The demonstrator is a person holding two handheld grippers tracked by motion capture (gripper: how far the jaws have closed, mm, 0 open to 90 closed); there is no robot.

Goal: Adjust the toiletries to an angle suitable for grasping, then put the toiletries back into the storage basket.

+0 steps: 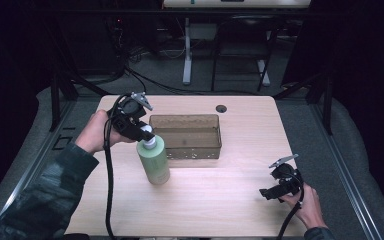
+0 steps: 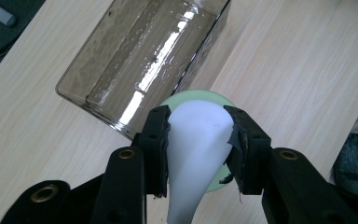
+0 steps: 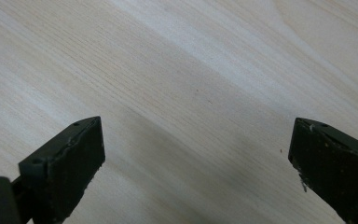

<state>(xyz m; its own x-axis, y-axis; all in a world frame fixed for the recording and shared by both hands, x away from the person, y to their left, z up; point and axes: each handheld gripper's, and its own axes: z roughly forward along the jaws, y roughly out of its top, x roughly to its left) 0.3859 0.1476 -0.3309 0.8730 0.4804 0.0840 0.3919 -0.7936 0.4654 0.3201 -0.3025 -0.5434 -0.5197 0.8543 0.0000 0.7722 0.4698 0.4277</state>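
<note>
- Dark surroundings frame a pale wooden table (image 1: 220, 200), with cables and metal legs on the floor behind it.
- Near the table's far middle sits a clear, brownish plastic bin (image 1: 186, 136), rectangular and open at the top.
- Just beside the bin's near left corner stands a pale green bottle (image 1: 154, 162), upright, with a white pump top (image 2: 196, 149).
- At the left, a person's left hand (image 1: 94, 132) holds the left gripper (image 1: 141, 131), which reaches over the bottle from above.
- From the left gripper view, its two black jaws are clamped on either side of the white pump top, pads pressing on it, with the green bottle shoulder below.
- At the near right, the right hand (image 1: 307, 205) holds the right gripper (image 1: 270, 192) low over bare wood, well apart from the bottle.
- From the right gripper view, its jaws stand wide apart with nothing between them.
</note>
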